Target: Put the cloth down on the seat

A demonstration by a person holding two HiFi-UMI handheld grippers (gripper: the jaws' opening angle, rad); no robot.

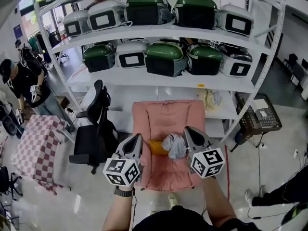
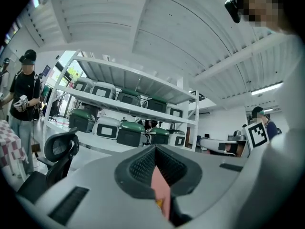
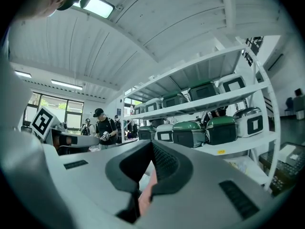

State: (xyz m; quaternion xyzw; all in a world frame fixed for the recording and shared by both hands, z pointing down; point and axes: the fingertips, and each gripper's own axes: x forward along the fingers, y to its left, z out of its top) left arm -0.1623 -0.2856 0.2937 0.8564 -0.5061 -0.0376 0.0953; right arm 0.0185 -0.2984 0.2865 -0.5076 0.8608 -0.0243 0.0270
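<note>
forearms at the bottom edge of the head view carry the left gripper [image 1: 137, 139] and the right gripper [image 1: 187, 131], both held level at matching height. each gripper's jaws are closed flat on a thin fold of the pink cloth [image 1: 166, 114]; in each gripper view only a pink sliver shows between the pads. the cloth spreads between and beyond the two grips as a broad sheet. the seat it is meant for cannot be seen apart from it and is probably hidden beneath. a grey rag [image 1: 175, 145] and a yellow thing [image 1: 156, 148] sit at the sheet's middle, between the grippers; whether they lie on the cloth or show past it cannot be told. likely faults: so slim a pinch may slip on one side and drop a corner; unequal lowering would lay the sheet skewed or bunched; the rag and yellow thing could leave a lump or be tipped off. a black office chair [image 1: 94, 129] stands just beside the cloth's left edge and could snag it. a white shelf [image 1: 159, 32] of green and grey cases [image 1: 166, 59] rises close behind. well apart are a checked cover [image 1: 36, 146], a person [image 1: 24, 81] at far left and a basket [image 1: 260, 114] at right.
</note>
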